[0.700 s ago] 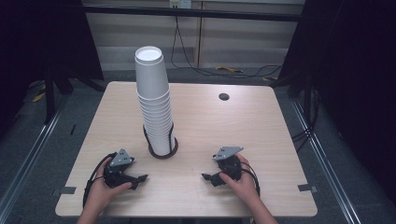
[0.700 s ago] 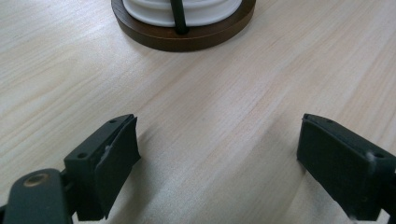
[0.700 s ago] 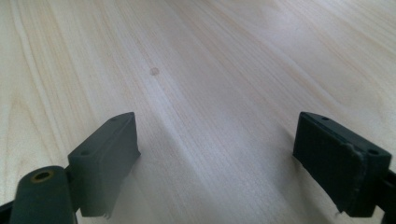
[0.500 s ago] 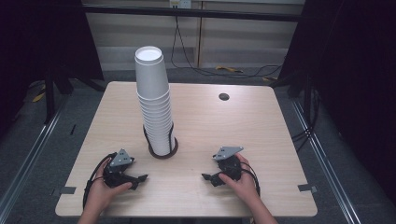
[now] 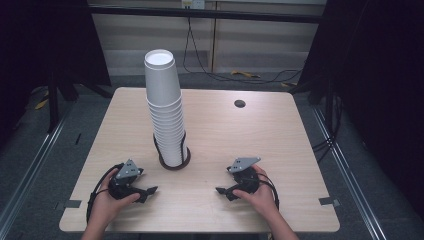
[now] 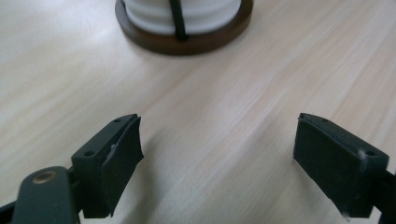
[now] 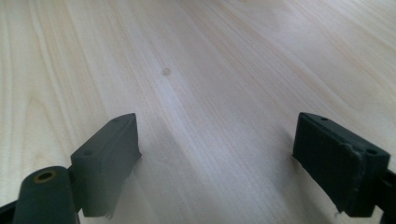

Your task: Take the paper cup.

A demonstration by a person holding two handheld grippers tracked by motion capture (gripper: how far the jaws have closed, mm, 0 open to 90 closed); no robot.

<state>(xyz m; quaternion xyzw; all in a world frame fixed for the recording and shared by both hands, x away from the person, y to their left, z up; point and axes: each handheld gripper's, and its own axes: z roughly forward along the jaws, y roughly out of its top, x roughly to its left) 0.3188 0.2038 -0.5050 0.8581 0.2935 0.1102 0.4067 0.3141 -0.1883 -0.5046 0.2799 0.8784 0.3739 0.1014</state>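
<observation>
A tall stack of white paper cups (image 5: 165,115) stands in a round brown holder (image 5: 174,164) with thin black uprights, near the middle of the wooden table (image 5: 260,140). My left gripper (image 5: 146,192) rests on the table at the front left, in a person's hand, pointing right. My right gripper (image 5: 223,192) rests at the front right, pointing left. In the left gripper view the jaws of the left gripper (image 6: 218,158) stand wide apart over bare wood, with the holder's base (image 6: 187,44) a short way ahead. The right gripper (image 7: 217,158) is open too, with nothing between its jaws.
A small dark round grommet (image 5: 239,103) sits in the table's far right part. Cables trail from both grippers near the front edge. Dark curtains and floor rails flank the table on both sides.
</observation>
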